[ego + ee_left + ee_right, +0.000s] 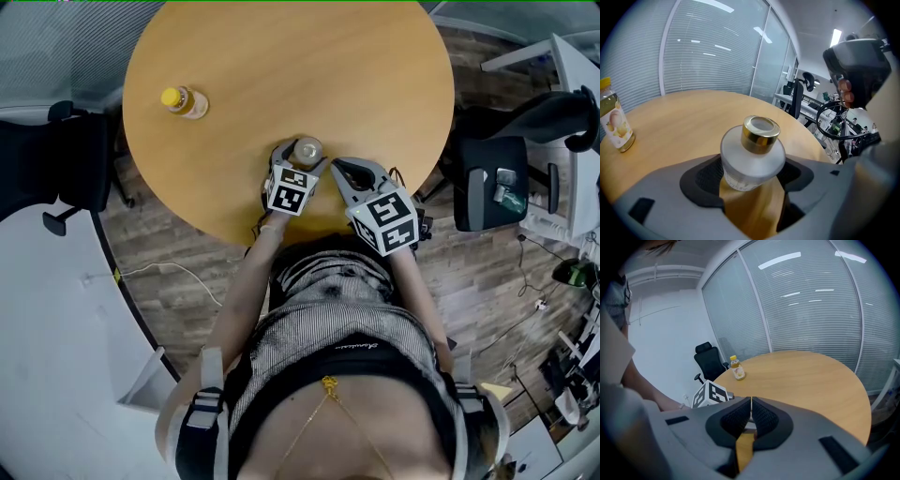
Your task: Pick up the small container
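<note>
The small container (752,157) is a frosted white jar with a gold cap, standing near the front edge of the round wooden table (375,75). My left gripper (749,180) is shut on its body, one dark pad on each side. In the head view the small container (307,148) shows just past the left gripper (301,162). My right gripper (339,167) hovers close to its right, jaws shut with nothing between them; its pads meet in the right gripper view (751,414).
A yellow-capped drink bottle (184,101) stands at the table's far left, well away from both grippers. Black office chairs sit left (75,159) and right (497,178) of the table. Glass walls with blinds lie behind.
</note>
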Demonstrator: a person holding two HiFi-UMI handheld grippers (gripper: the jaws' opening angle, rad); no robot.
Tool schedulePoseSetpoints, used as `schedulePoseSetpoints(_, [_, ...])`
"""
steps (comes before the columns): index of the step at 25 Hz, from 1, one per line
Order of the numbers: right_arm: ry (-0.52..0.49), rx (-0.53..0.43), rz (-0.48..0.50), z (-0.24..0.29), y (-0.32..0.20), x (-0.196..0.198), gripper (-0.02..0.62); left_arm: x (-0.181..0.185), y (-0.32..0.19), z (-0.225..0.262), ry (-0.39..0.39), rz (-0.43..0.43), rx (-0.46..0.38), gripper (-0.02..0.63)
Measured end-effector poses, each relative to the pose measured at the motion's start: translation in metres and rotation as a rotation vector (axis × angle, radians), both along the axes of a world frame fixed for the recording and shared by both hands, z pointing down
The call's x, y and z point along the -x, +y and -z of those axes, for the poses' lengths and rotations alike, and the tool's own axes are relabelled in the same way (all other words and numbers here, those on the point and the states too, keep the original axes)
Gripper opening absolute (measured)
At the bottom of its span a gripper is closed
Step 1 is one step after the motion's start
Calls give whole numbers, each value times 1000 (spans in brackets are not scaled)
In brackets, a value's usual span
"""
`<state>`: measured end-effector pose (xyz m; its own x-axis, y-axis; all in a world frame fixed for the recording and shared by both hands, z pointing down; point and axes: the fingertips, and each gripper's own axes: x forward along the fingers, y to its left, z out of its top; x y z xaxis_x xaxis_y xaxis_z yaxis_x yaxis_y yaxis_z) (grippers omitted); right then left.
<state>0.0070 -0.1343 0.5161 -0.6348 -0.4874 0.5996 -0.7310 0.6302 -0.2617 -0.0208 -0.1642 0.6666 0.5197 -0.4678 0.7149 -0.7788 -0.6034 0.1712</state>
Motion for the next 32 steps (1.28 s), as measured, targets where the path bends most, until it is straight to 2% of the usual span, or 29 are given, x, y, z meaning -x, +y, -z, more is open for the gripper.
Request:
schedulePoseSetpoints(6, [-5, -7, 0, 2, 0, 1, 23, 1, 0, 0, -1, 0, -7, 341])
schedulePoseSetpoints(12, [-4, -13, 2, 4, 2, -1, 23, 0, 2, -1, -32, -64, 28, 339])
schedulePoseSetpoints(17, [-1, -14, 7, 4, 4, 0, 23, 1, 2, -1, -34, -76, 39, 341])
schedulePoseSetpoints(32, [4, -33, 30, 7, 6, 5, 23, 1, -1, 2, -13, -18, 11, 341])
